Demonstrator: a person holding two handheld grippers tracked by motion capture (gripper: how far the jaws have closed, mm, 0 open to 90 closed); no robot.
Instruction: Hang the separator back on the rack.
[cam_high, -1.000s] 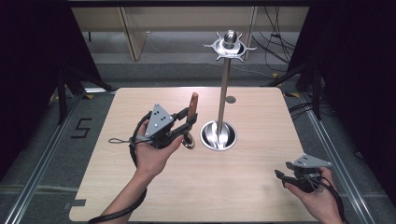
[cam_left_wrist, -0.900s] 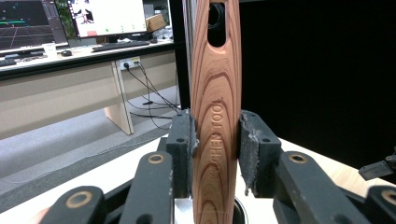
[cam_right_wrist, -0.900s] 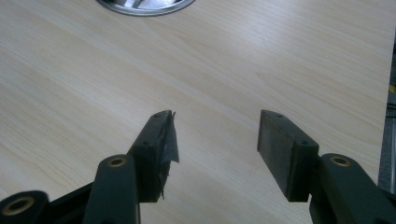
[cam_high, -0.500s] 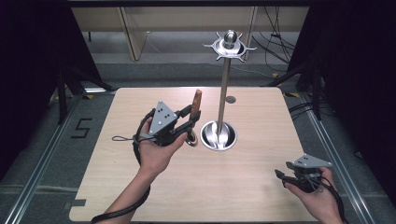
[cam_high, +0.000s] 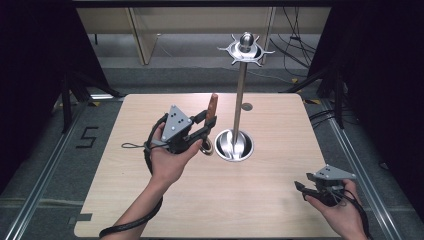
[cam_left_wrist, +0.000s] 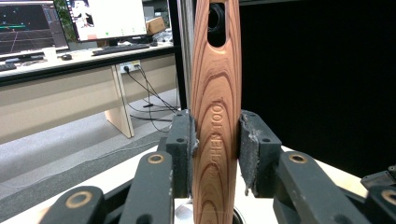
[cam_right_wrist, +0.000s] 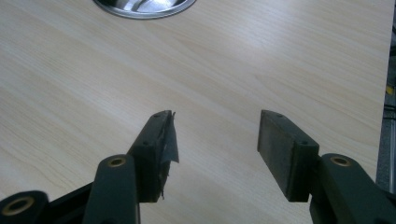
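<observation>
The left hand-held gripper (cam_high: 204, 127) grips the wooden utensil (cam_left_wrist: 216, 116) upright beside the rack (cam_high: 241, 95), hanging left; the right hand-held gripper (cam_high: 305, 189) idles open.

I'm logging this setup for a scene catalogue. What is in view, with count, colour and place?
wooden utensil handle: one, brown grained, upright between the left tool's pads
stand: one, silver pole with round base and hooked top, table centre
table: one, light wood
desk with monitors: one, beige, background
left tool: one, black, shut on the handle, left of the stand
right tool: one, black, open, near the table's right front edge
</observation>
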